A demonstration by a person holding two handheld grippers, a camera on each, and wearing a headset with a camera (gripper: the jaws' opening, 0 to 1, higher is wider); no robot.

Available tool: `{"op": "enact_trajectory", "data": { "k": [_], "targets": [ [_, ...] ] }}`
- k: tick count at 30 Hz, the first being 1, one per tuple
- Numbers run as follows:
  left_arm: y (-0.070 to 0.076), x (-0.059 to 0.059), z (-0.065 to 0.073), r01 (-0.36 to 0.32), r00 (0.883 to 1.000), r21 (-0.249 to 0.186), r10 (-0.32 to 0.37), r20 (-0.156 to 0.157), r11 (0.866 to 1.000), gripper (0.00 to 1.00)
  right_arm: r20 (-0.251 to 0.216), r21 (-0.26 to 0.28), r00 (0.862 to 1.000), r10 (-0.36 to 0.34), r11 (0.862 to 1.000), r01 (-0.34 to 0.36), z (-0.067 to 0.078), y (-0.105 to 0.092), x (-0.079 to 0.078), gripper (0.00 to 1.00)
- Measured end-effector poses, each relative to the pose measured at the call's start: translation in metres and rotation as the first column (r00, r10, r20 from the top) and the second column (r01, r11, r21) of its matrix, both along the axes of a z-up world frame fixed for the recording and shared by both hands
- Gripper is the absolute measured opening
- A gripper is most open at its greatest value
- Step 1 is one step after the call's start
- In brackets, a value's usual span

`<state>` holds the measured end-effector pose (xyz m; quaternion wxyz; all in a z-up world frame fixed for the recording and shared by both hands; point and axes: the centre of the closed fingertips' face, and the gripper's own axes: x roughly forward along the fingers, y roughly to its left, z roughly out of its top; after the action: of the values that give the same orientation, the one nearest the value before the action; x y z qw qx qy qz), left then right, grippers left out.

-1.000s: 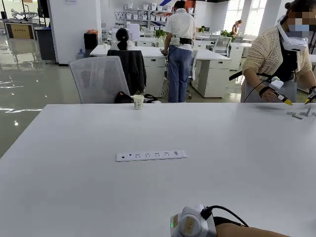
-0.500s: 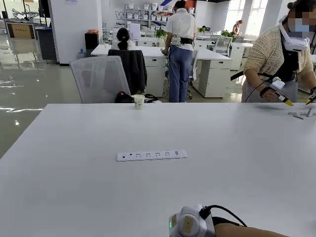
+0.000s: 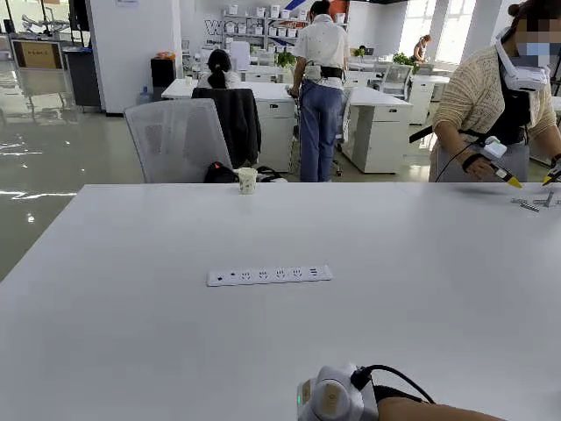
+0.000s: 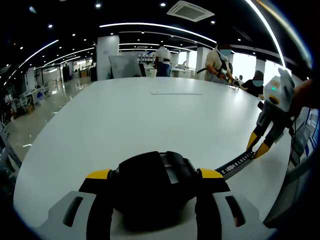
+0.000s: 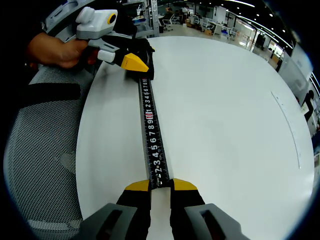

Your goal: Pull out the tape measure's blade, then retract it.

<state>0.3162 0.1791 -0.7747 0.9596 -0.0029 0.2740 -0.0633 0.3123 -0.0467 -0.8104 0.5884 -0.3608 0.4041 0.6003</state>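
Although the head view takes in mainly the white tabletop (image 3: 131, 333), with a power strip (image 3: 269, 275) near its centre, the two gripper views carry the work. In the left gripper view the left hand-held gripper (image 4: 155, 174) is clenched around the black case of the tape measure (image 4: 150, 192), low at 6 o'clock by the tabletop's near edge. The blade (image 4: 234, 165) runs out toward 3 o'clock to the right hand-held gripper (image 4: 256, 150). In the right gripper view that gripper's jaws pinch the blade's end at 6 o'clock, and the numbered strip lies flat on the tabletop, running up to the case at 11 o'clock. The pull-out looks well under way. To do it well, the right side should draw straight along the blade's line, low to the surface, while the left holds the case square. The return is best fed back slowly, not let snap.
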Motion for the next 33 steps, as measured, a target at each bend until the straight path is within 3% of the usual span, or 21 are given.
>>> {"op": "enact_trajectory", "data": {
  "k": [33],
  "targets": [
    [0.0005,0.0,-0.0005,-0.001,1.0,0.001,0.001,0.001,1.0,0.62,0.006,0.014,1.0,0.012,1.0,-0.012,-0.0001,0.0101,-0.0004,0.11]
  ]
}}
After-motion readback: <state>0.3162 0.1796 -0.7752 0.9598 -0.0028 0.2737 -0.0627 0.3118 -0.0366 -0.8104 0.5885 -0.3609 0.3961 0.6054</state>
